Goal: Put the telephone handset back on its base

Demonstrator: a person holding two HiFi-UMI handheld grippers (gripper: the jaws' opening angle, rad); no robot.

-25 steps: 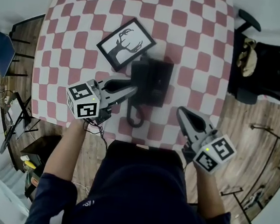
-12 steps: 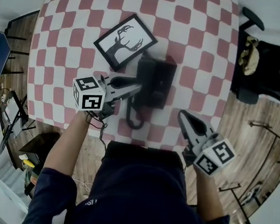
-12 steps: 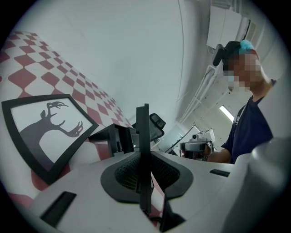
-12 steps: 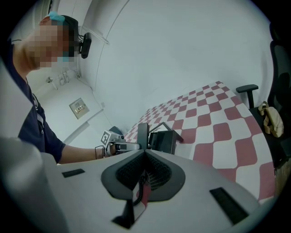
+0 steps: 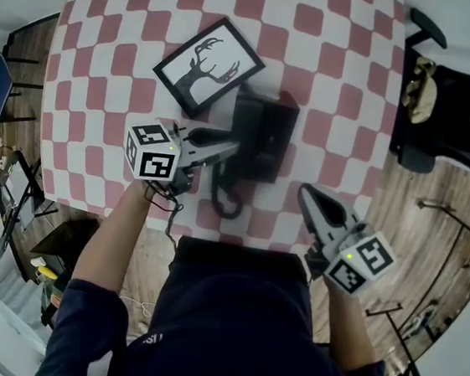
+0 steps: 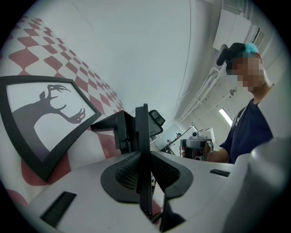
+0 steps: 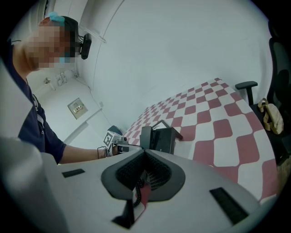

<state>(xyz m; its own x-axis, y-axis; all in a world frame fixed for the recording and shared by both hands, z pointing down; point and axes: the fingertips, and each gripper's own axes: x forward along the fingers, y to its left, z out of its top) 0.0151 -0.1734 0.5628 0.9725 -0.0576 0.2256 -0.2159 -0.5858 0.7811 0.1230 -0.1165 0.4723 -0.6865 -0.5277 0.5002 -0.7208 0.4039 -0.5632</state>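
A black telephone base stands on the red-and-white checked table. The black handset lies along the base's left side; whether it rests in the cradle I cannot tell. My left gripper reaches in from the left, shut on the handset. In the left gripper view the handset stands edge-on between the pads, with the base just behind. The coiled cord hangs toward the table's near edge. My right gripper hovers shut and holding nothing, to the right of the cord and short of the base.
A framed deer silhouette picture lies close to the phone, at its upper left. A black office chair stands off the table's right side. The table's near edge runs just in front of my body, with wooden floor on both sides.
My left gripper has edged a little up and right toward the phone and rolled slightly, still holding the handset. The right gripper has stayed where it was.
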